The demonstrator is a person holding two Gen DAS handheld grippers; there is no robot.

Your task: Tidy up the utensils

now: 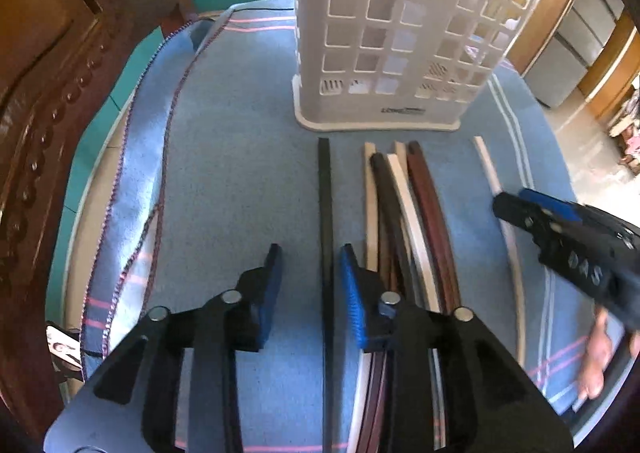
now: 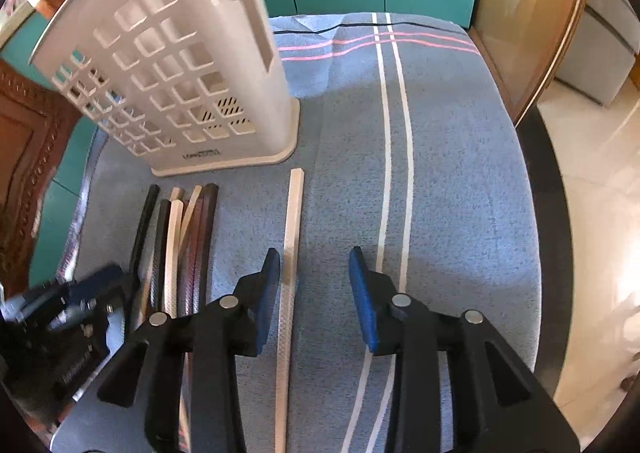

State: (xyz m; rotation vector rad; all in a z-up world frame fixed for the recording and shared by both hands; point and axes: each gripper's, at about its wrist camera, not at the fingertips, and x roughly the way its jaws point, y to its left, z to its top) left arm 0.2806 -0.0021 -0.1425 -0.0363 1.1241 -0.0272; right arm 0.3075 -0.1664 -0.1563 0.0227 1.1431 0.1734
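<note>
A white perforated utensil holder stands upright on the blue cloth. In front of it lie several chopsticks in cream, brown and maroon, bunched together. A single black chopstick lies apart to their left. It runs between the fingers of my left gripper, close to the right pad, and nothing presses on it. A lone cream chopstick lies right of the bunch. It passes just inside the left finger of my right gripper, which is open and not gripping it.
The blue striped cloth covers a table whose edge drops to a pale floor on the right. A carved wooden chair stands at the left, against teal panels behind. A hand holds the right gripper.
</note>
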